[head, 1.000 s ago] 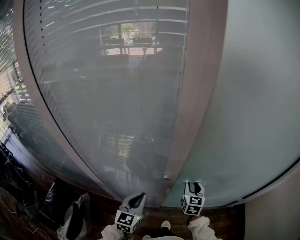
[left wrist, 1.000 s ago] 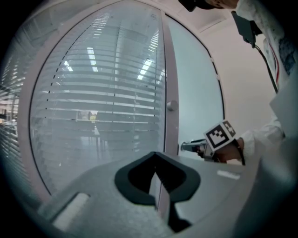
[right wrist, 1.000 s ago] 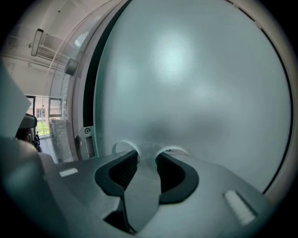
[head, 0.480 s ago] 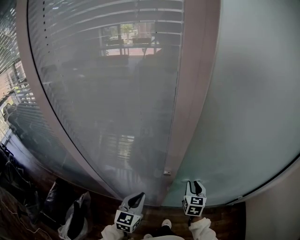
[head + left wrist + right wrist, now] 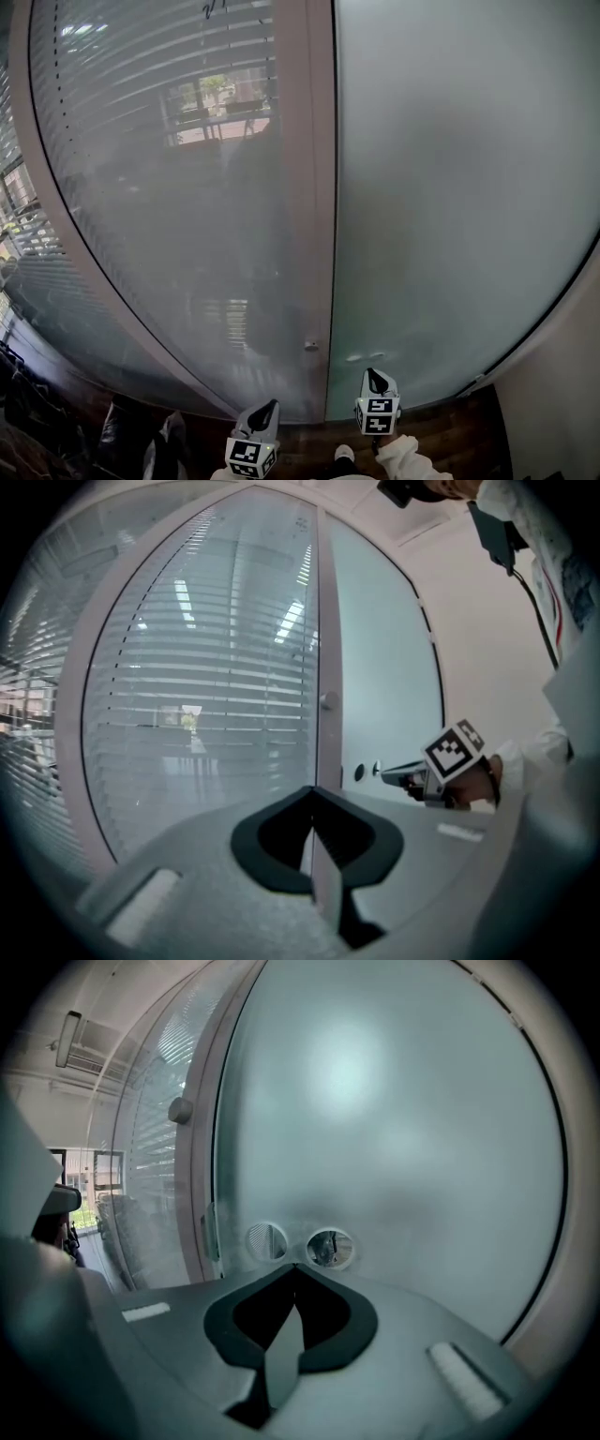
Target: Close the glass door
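Just ahead of the right hand-held gripper (image 5: 374, 375), frosted glass door (image 5: 450, 187), jaws just closed empty, left hand-held gripper (image 5: 269, 406) pressed together

Right tool (image 5: 295, 1267) has just snapped shut (nothing between).

We get soft, cool daylight filtering through the frosted glass door (image 5: 450, 187) and the blinds (image 5: 141, 122); shadows are faint. Lamp reflections (image 5: 291, 621) streak the panes. Every view bows at its edges, and both gripper views fade into black corners.
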